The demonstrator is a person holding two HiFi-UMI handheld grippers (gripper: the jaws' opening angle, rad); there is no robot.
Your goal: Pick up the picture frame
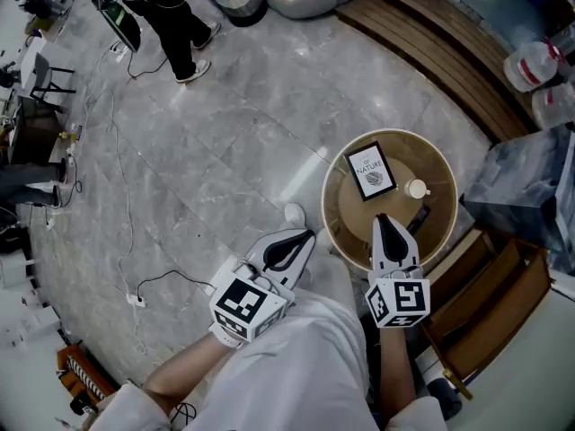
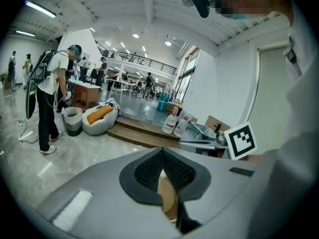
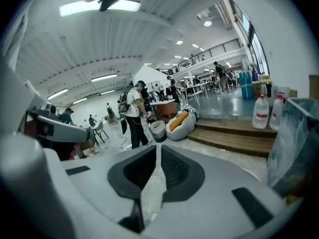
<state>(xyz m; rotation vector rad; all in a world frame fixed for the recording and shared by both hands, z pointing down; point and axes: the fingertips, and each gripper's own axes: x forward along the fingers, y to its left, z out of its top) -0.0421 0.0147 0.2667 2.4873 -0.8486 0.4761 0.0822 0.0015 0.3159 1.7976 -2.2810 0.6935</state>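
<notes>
A black picture frame (image 1: 371,171) with a white print lies flat on the round wooden table (image 1: 440,232), at its far left part. My right gripper (image 1: 384,221) hovers over the table's near edge, jaws shut and empty, a short way below the frame. My left gripper (image 1: 304,238) is left of the table over the floor, also shut with nothing in it. In the left gripper view the black pads (image 2: 162,171) meet at the tip; in the right gripper view the black pads (image 3: 158,171) meet too. Neither gripper view shows the frame.
A small white cup (image 1: 416,189) and a dark flat object (image 1: 420,217) sit on the table right of the frame. Wooden steps (image 1: 431,52) run behind it. A wooden crate (image 1: 490,312) stands at the right. Cables (image 1: 126,241) cross the grey floor, and a person (image 1: 171,16) stands far off.
</notes>
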